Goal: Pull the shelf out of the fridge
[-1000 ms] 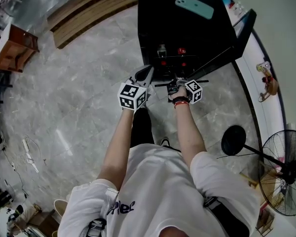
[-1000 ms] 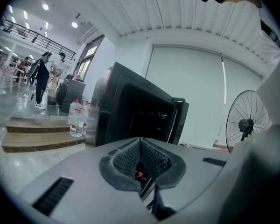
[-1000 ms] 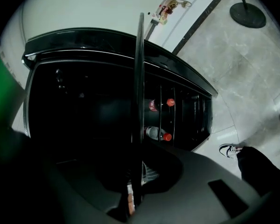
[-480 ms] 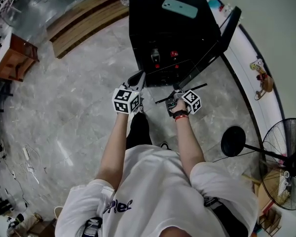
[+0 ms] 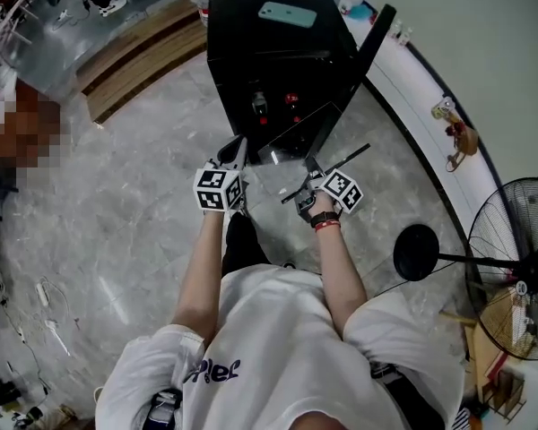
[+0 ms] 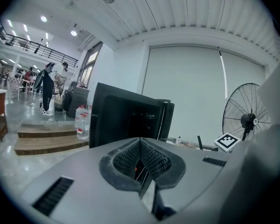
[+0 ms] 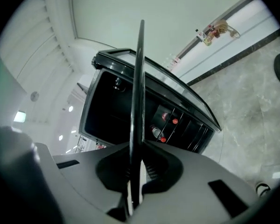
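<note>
The shelf (image 5: 294, 163) hangs just ahead of both grippers, between them and the open fridge (image 5: 269, 56). It looks all but clear of the fridge mouth. Its long side runs across from one gripper to the other, rolled so that its right rim stands edge-on. The right gripper (image 5: 310, 179) is clamped on that dark rim. The left gripper (image 5: 237, 150) has its jaws drawn together, seemingly on the thin pane at the far corner. I'd say the next pull runs straight back from the fridge, toward the person.
</note>
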`<state>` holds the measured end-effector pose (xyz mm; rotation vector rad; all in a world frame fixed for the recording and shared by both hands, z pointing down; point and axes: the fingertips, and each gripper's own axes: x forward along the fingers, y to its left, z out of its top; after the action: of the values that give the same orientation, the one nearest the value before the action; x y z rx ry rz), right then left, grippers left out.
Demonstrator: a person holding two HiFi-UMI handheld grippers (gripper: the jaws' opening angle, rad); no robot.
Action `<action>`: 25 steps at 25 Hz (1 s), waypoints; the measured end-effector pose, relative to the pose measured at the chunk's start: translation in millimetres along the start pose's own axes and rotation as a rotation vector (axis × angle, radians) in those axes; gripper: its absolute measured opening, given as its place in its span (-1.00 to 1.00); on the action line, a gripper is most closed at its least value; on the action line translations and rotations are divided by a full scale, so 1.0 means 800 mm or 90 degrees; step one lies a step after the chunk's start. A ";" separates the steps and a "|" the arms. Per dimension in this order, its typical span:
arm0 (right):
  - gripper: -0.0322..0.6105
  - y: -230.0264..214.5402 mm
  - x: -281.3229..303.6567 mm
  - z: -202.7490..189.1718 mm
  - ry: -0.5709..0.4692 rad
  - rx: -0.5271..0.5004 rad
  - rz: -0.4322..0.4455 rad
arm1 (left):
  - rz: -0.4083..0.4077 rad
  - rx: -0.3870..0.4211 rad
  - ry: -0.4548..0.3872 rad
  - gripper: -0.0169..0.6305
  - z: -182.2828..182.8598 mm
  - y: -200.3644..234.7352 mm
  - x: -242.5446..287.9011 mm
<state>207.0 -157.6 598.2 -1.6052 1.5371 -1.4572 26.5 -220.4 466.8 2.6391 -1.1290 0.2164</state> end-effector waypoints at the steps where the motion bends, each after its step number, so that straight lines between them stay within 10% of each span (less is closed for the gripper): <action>1: -0.82 0.004 -0.014 0.004 -0.002 -0.008 0.007 | 0.001 0.002 -0.002 -0.90 -0.001 -0.013 -0.006; 25: -0.82 0.167 -0.223 0.042 -0.066 -0.138 0.158 | 0.107 0.039 -0.047 -0.90 0.052 -0.168 -0.181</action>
<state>218.5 -39.3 406.4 -1.5162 1.8096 -1.0902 26.4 -43.8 368.5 2.6257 -1.3905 0.1904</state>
